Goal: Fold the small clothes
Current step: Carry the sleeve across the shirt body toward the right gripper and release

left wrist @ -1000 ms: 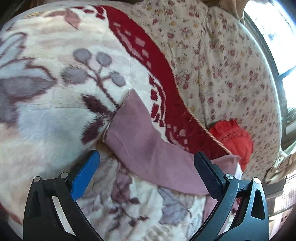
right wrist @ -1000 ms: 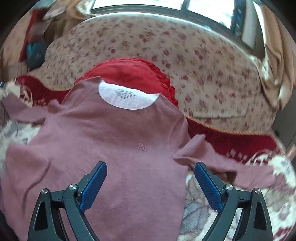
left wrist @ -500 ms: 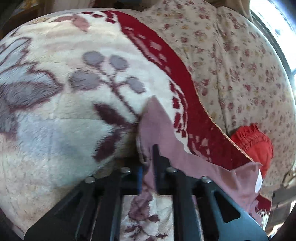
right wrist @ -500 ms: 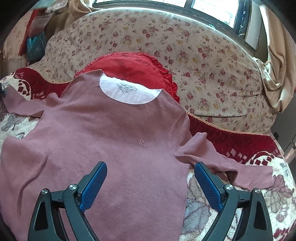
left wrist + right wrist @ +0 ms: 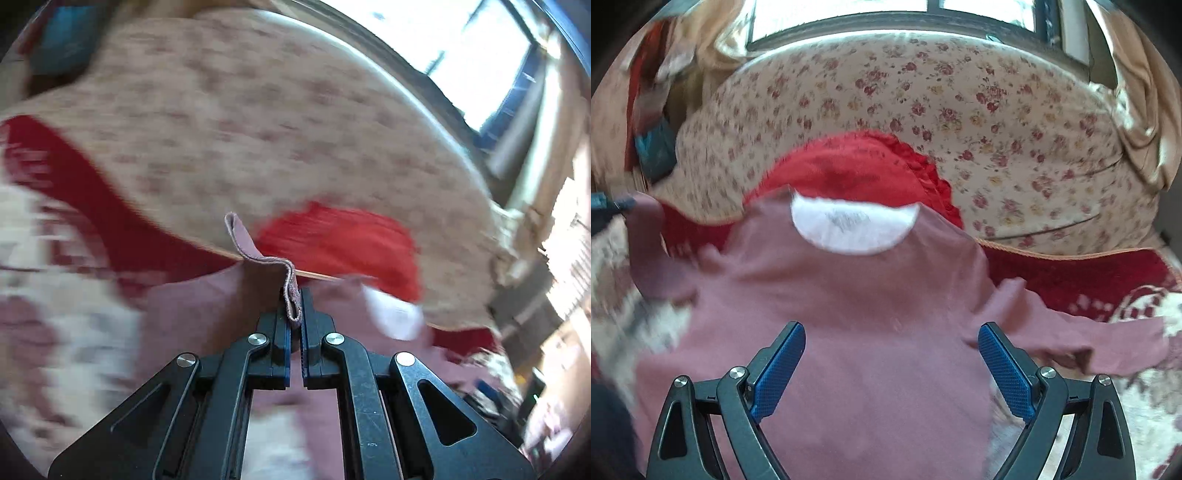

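A small mauve long-sleeved shirt (image 5: pixel 857 332) lies spread on a patterned blanket, neck with its white inner label (image 5: pixel 853 229) pointing away. My left gripper (image 5: pixel 294 302) is shut on the cuff of the shirt's left sleeve (image 5: pixel 258 254), lifted off the blanket; the cuff edge curls above the pads. In the right wrist view that gripper (image 5: pixel 605 203) shows at the far left holding the raised sleeve (image 5: pixel 646 236). My right gripper (image 5: pixel 892 354) hangs open over the shirt's lower body, nothing between its blue pads. The other sleeve (image 5: pixel 1089 339) lies flat to the right.
A red frilled garment (image 5: pixel 860 170) lies beyond the shirt's neck. The cream, grey and red blanket (image 5: pixel 1137 398) covers the seat. A floral-covered backrest (image 5: pixel 997 122) rises behind, with a window (image 5: pixel 886 14) above and a tan cloth (image 5: pixel 1145 122) at the right.
My left gripper went from open beside the sleeve to shut on its cuff, then lifted it and swung it toward the shirt's body. The right gripper stayed open, rising slightly.
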`<state>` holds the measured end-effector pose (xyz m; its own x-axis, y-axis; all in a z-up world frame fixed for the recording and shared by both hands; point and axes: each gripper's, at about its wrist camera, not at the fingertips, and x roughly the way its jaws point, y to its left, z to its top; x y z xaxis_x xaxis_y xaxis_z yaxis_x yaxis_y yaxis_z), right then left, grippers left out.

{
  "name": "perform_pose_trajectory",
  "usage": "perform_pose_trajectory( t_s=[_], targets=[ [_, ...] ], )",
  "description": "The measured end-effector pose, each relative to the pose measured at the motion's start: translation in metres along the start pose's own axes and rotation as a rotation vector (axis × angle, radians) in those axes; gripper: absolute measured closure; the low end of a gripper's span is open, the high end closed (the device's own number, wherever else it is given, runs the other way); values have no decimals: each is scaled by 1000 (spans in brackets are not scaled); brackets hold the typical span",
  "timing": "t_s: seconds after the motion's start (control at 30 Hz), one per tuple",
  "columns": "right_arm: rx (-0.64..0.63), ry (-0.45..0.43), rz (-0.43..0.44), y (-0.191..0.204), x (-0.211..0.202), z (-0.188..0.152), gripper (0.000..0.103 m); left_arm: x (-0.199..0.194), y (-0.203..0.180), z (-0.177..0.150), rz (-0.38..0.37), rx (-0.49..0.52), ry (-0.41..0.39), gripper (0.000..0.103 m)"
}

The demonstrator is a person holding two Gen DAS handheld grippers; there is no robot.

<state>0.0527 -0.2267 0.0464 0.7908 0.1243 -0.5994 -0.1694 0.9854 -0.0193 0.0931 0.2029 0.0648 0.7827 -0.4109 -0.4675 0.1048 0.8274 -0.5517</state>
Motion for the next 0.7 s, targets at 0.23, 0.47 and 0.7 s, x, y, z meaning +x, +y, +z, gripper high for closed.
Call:
perform_pose_trajectory(
  t_s=[0.23,0.47,0.7],
  targets=[
    [83,-33,19,-6,33,34,9,98,-101,-56,-177,20,151,101],
    [86,66,40,-20,67,13,22,161,-139,-132,-187,111,319,101],
    [330,156,299,-35,101,4,22,178,-130,-151,-142,86,404,100]
  ],
)
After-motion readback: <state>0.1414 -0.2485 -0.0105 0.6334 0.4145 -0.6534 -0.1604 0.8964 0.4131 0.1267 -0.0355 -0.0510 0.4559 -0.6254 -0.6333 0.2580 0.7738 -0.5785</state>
